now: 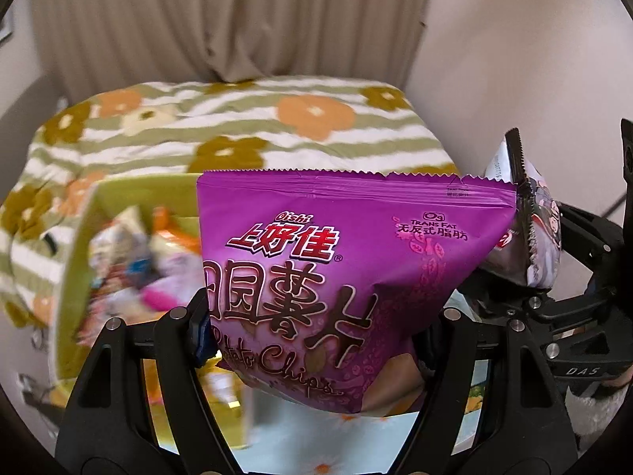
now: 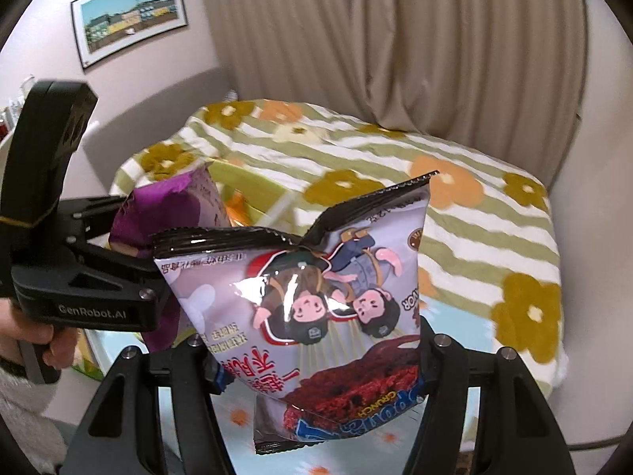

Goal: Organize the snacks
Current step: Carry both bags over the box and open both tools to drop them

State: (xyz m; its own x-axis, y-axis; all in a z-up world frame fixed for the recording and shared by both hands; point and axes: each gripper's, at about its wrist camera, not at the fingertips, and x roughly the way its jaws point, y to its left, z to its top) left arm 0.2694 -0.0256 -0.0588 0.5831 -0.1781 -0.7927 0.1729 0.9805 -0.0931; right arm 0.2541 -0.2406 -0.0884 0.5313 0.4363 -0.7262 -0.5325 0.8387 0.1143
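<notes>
Nearest the left wrist camera, one purple bag of potato chips is held upright between the jaws of the left gripper, the pads pressed against its lower sides. Nearest the right wrist camera, one pale lilac snack bag printed with cartoon figures is clamped upside down in the jaws of the right gripper. Both bags are raised above a bed covered by a spread with green and white stripes and orange and mustard flowers. On the bed, behind and to the left of the purple bag, one yellow-green box is seen, with several blurred snack packets inside; their number cannot be told. In the right wrist view the left gripper is seen from the side, gripped by a hand in a pale fuzzy sleeve, with the purple bag beside the lilac one. Two grippers and two held bags are counted. Beige pleated curtains are hung behind the bed, plain pale walls stand to either side, and one framed picture of a townscape is fixed on the wall at the upper left of the right wrist view
</notes>
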